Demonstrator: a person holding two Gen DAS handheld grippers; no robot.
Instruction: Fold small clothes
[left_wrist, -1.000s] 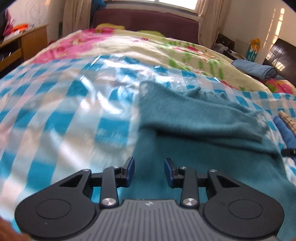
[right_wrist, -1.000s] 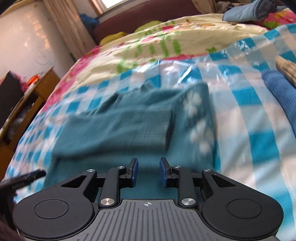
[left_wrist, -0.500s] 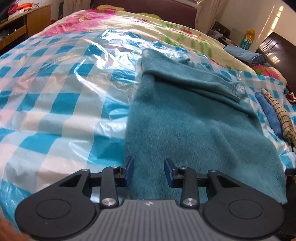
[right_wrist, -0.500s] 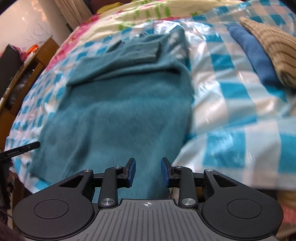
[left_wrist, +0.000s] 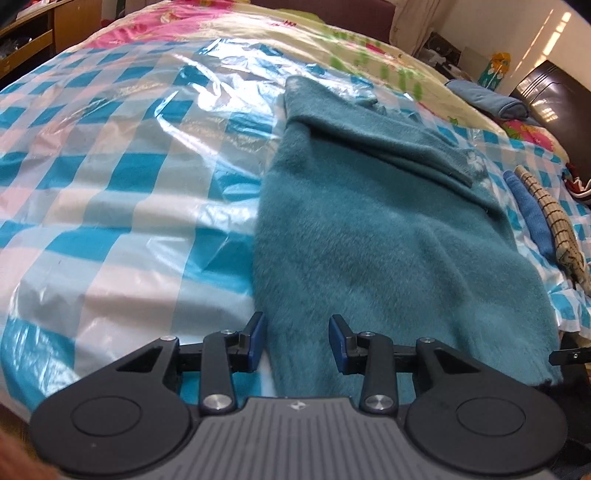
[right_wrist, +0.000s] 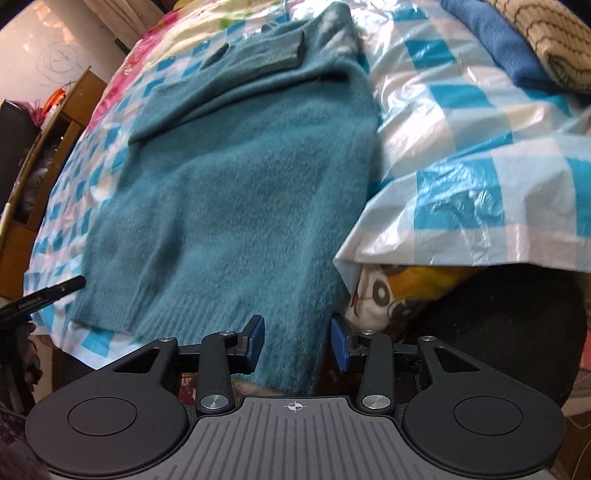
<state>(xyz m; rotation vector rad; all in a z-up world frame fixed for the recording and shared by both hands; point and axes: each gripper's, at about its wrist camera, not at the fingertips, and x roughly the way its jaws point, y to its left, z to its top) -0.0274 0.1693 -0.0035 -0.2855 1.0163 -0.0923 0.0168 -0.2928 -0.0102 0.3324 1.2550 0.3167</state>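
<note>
Left wrist view: fuzzy teal knit sweater (left_wrist: 388, 236) lies flat on the blue-and-white checked plastic sheet (left_wrist: 122, 192); its near hem is hidden behind the left hand-held gripper (left_wrist: 297, 341), released, nothing pinched.
Right wrist view: hem overhangs the bed edge; right hand-held gripper (right_wrist: 297, 341) released.
Change: right jaws just widened around the hem corner; both hand-held grippers pulled back from the folded sleeve.

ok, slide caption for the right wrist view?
Open right gripper poised at hem of fuzzy teal sweater on checked plastic sheet.
</note>
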